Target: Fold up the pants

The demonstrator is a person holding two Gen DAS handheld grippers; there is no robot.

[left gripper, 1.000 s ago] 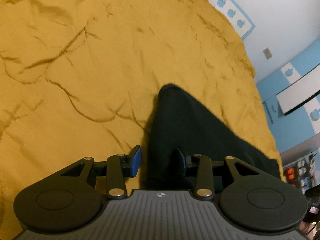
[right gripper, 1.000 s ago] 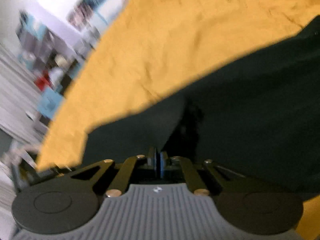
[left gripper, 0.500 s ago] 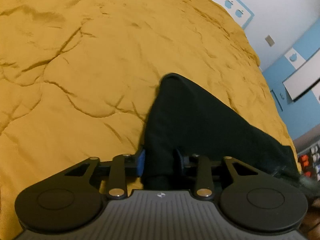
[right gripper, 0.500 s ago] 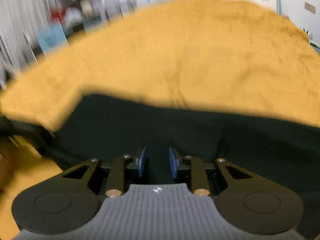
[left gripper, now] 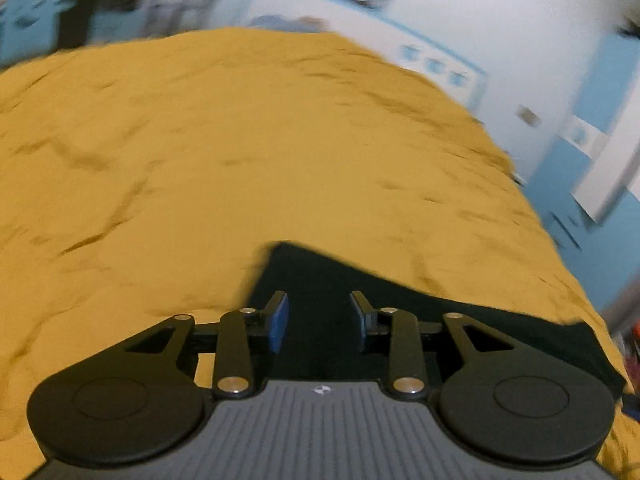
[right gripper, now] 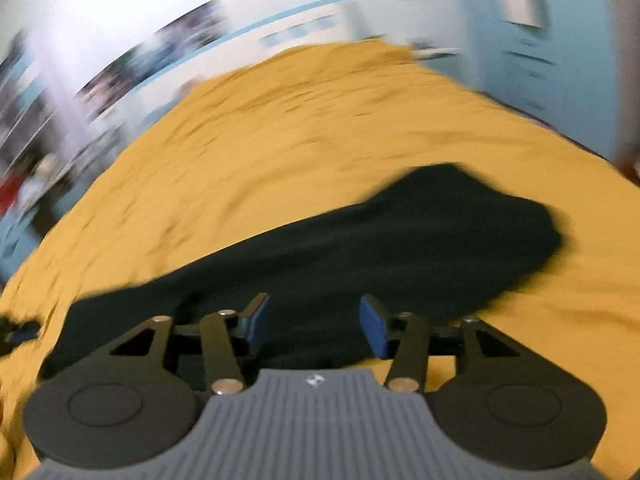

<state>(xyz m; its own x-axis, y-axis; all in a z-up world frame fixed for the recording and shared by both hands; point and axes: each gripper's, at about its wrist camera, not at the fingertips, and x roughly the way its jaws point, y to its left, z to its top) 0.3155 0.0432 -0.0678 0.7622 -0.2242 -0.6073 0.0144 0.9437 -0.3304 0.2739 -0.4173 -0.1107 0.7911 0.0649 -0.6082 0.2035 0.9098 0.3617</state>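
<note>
Pants: you have the black pants (right gripper: 360,240) lying on the yellow bedspread (right gripper: 280,152), stretched in a long dark band; in your right wrist view the far end bunches into a rounded lump toward the right, and in your left wrist view (left gripper: 320,280) one corner pokes up toward the middle of the bedspread (left gripper: 240,160).
Left gripper: your left gripper (left gripper: 319,318) sits above the pants with its blue-padded fingers (left gripper: 278,322) apart — only dark cloth shows behind the gap, and you are pinching nothing. Its jaws have just been easing wider.
Right gripper: your right gripper (right gripper: 314,326) also sits over the pants, near their lower edge, fingers (right gripper: 372,328) spread wide. Its jaws have just been opening, and nothing is caught between the pads.
Bedspread: it is wrinkled and fills most of both views, with the pants on the part nearest your grippers.
Room: beyond the bedspread you see a white wall (left gripper: 500,20) and blue panels (right gripper: 560,40), heavily blurred — details there cannot be told.
Sharpness: both views are smeared, so cloth folds on the pants are hard to read.
</note>
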